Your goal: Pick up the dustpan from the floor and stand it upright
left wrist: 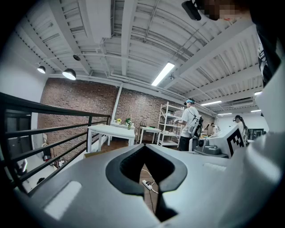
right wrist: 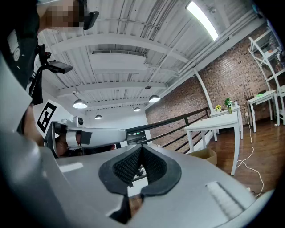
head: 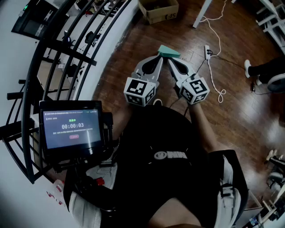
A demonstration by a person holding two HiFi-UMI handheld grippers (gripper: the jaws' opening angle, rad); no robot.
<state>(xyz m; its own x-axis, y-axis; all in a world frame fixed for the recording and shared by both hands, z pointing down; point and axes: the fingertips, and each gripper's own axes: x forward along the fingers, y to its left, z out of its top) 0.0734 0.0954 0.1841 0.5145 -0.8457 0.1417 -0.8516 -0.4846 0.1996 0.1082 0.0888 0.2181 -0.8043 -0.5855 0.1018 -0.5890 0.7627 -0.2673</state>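
A flat teal dustpan [head: 169, 51] lies on the dark wood floor, just past the tips of both grippers in the head view. It does not show in either gripper view. My left gripper [head: 158, 56] is held level in front of me, shut, with nothing between its jaws [left wrist: 144, 147]. My right gripper [head: 168, 59] is beside it, angled so the two tips nearly meet. It is shut too and holds nothing [right wrist: 141, 147]. Both hang in the air above the floor, apart from the dustpan.
A black metal railing [head: 67, 49] runs along the left. A cardboard box [head: 158, 10] and a white table leg [head: 201, 13] stand beyond the dustpan. A power strip [head: 207, 51] with white cable [head: 217, 78] lies to the right. A person's shoe [head: 248, 68] is at far right.
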